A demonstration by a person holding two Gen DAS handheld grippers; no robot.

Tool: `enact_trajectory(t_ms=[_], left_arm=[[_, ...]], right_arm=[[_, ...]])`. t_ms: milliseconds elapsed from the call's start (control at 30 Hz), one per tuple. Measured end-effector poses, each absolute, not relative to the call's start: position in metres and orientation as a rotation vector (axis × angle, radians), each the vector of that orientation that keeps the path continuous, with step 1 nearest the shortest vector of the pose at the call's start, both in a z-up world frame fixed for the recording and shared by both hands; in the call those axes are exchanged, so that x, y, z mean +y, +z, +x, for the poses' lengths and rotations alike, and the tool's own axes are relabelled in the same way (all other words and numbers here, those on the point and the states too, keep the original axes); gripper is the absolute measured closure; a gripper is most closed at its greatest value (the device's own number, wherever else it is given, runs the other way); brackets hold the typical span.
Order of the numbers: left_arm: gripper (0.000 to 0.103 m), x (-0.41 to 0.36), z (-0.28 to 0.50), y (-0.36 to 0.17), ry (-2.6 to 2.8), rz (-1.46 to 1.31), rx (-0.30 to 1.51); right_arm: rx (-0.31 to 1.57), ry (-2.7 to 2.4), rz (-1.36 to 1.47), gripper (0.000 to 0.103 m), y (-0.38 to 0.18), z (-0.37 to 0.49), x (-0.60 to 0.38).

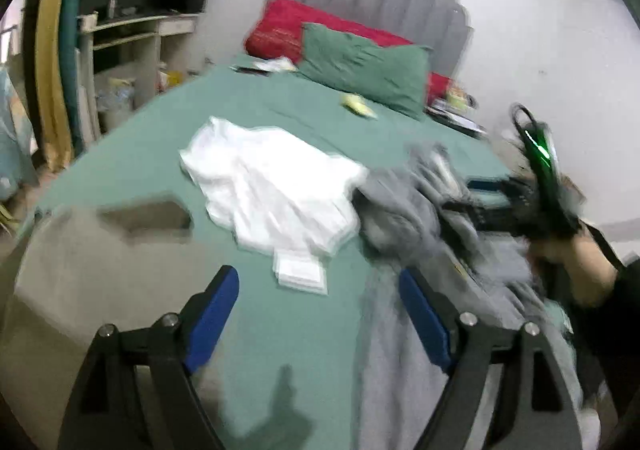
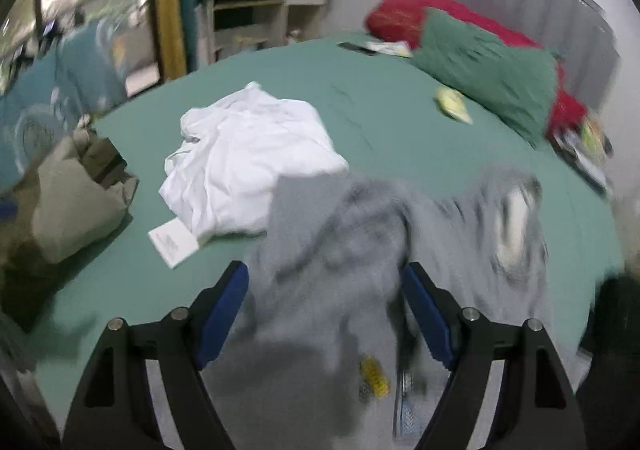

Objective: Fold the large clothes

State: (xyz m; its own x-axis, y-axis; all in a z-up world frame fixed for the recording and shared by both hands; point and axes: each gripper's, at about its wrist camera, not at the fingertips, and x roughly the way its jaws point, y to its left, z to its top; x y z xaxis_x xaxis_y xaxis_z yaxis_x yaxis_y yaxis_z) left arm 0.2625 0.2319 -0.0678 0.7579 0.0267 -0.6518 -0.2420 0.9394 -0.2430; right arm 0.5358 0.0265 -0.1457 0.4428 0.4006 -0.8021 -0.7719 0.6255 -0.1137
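A large grey garment [image 2: 352, 250] lies rumpled on the green bed [image 2: 380, 117], blurred by motion. It also shows in the left wrist view [image 1: 404, 209], draping toward the near edge. My right gripper [image 2: 324, 282] is open, its blue pads wide apart above the grey cloth. In the left wrist view the right gripper [image 1: 488, 201] appears at the right, among the raised grey cloth. My left gripper [image 1: 318, 290] is open and empty over the bed, with its right finger near the grey cloth's edge. A white garment [image 2: 248, 153] lies crumpled beside the grey one.
A white card [image 2: 174, 242] lies by the white garment. A beige bag [image 2: 76, 205] sits at the bed's left edge. Green [image 2: 488, 69] and red [image 2: 424, 13] pillows lie at the grey headboard. A small yellow item [image 2: 452, 103] and books [image 2: 588, 153] lie nearby.
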Motion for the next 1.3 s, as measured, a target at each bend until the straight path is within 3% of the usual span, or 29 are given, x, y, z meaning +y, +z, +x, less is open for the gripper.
enact_trajectory(t_ms=[167,267,333,367,533,733,800,900,967,1000,1033,1067,1300], left_arm=[[0.021,0.282,0.322,-0.105,0.275,-0.325,0.776],[0.021,0.306,0.333,-0.130,0.287,-0.384,0.858],[0.021,0.313,0.334,-0.138,0.276,-0.400,0.876],[0.021,0.313,0.336,-0.141,0.263,-0.401,0.883],[0.021,0.300,0.334,-0.144,0.234,-0.421,0.892],[0.021,0.286,0.331,-0.138,0.208,-0.414,0.883],[0.021,0.280,0.329,-0.136,0.196,-0.409,0.879],[0.021,0.275,0.328,-0.134,0.181,-0.403,0.882],[0.021,0.273,0.328,-0.133,0.179,-0.399,0.884],[0.021,0.273,0.328,-0.133,0.180,-0.399,0.885],[0.021,0.273,0.328,-0.133,0.180,-0.400,0.884],[0.021,0.274,0.328,-0.134,0.180,-0.401,0.886],[0.021,0.274,0.333,-0.136,0.194,-0.413,0.892]], right_arm=[[0.903,0.819,-0.676,0.028,-0.182,0.580,0.107],[0.999,0.771,-0.862,0.053,-0.222,0.594,0.137],[0.984,0.727,-0.967,0.086,-0.240,0.600,0.146],[0.969,0.713,-0.995,0.094,-0.242,0.602,0.148],[0.748,0.692,-0.856,0.095,-0.180,0.601,0.137],[0.419,0.695,-0.462,0.095,-0.055,0.554,0.042],[0.465,0.653,-0.390,0.095,-0.048,0.546,0.003],[0.686,0.571,-0.430,0.093,-0.091,0.545,-0.041],[0.916,0.542,-0.515,0.085,-0.147,0.545,-0.063],[0.985,0.516,-0.557,0.067,-0.171,0.544,-0.072],[1.000,0.516,-0.582,0.040,-0.183,0.541,-0.075],[0.998,0.503,-0.612,0.033,-0.191,0.539,-0.076],[0.700,0.647,-0.767,0.026,-0.169,0.531,0.030]])
